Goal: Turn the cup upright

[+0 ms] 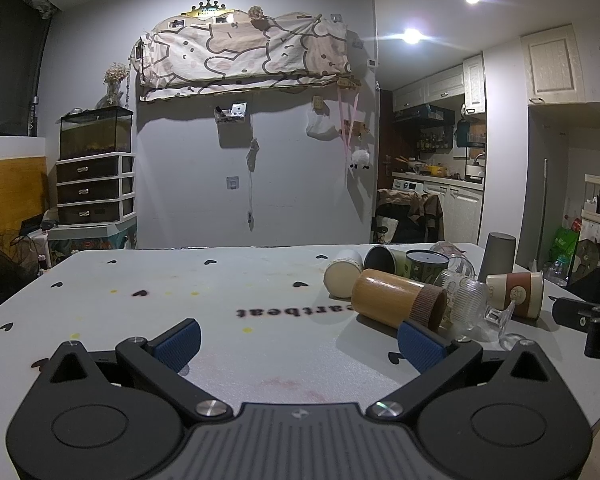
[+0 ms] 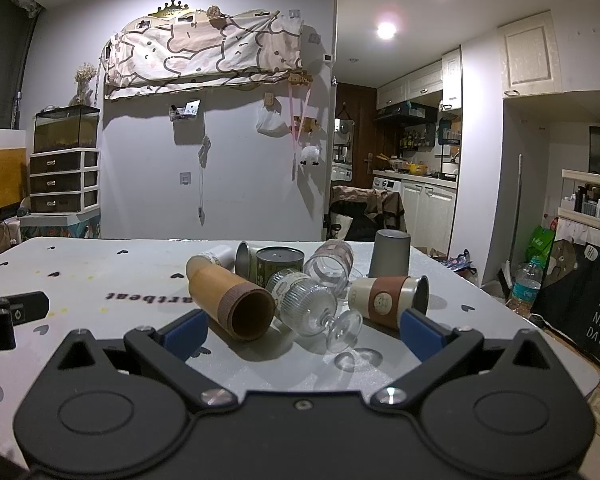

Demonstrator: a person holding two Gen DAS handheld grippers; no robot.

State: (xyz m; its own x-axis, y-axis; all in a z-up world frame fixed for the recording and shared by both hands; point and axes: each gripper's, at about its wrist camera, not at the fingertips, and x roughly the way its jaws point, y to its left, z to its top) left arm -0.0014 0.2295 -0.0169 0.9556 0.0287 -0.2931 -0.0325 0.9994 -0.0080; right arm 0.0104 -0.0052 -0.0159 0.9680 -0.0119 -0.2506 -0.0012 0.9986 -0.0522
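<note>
Several cups lie in a pile on the white table (image 2: 100, 280). A bamboo cup (image 2: 232, 300) lies on its side with its mouth toward my right gripper; it also shows in the left wrist view (image 1: 396, 300). A ribbed stemmed glass (image 2: 312, 306) lies beside it. A cream and brown paper cup (image 2: 388, 298) lies on its side to the right. A grey cup (image 2: 391, 254) stands upside down at the back. My right gripper (image 2: 302, 334) is open and empty just in front of the pile. My left gripper (image 1: 300, 344) is open and empty, left of the pile.
A green tin cup (image 2: 280, 266), a clear glass (image 2: 332, 266) and a white cup (image 2: 220, 256) lie in the pile too. The table's right edge (image 2: 500, 300) is close to the cups. The left gripper's black body (image 2: 8, 316) shows at left.
</note>
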